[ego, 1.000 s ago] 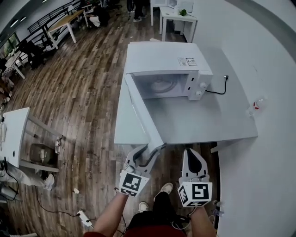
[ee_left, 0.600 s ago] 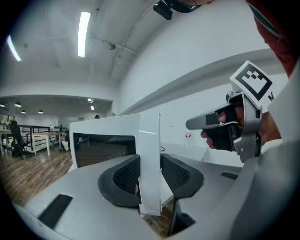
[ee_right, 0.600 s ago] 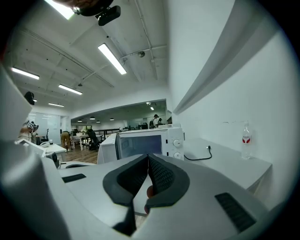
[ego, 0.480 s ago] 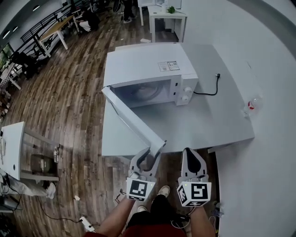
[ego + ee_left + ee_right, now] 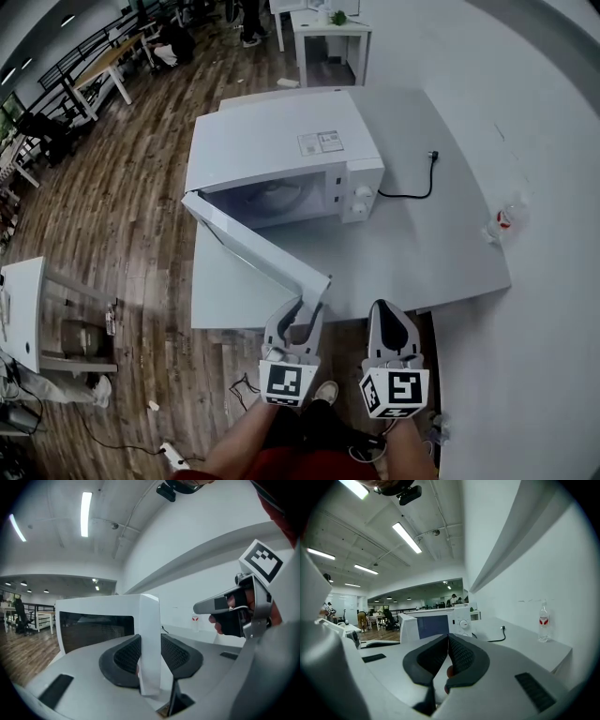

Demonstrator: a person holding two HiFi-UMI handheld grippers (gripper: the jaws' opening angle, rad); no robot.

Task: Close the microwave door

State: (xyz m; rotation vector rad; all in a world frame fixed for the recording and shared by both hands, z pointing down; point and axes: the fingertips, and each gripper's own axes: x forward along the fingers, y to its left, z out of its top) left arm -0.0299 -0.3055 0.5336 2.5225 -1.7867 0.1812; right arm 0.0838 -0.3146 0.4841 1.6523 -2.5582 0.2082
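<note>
Head view: microwave door (image 5: 258, 251) stands half open, left of centre, hinged to the microwave (image 5: 281, 155) on the grey table (image 5: 422, 253); left gripper (image 5: 307, 309) meets its free edge, right gripper (image 5: 387, 307) just beside.
Left gripper view: jaws, just closing, clamp the door's edge.
Right gripper view: jaws pressed together, empty.

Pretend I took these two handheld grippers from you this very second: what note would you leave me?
Grippers: the left gripper has just been closing its jaws, and its pads look set on both faces of the microwave door at its free edge. The right gripper is shut, empty, and hangs beside it.
Things: the microwave sits on the grey table. Its door, hinged at the left, stands well open.
Done: the door edge is gripped.
Left: swing the door flush against the front, then let go.
</note>
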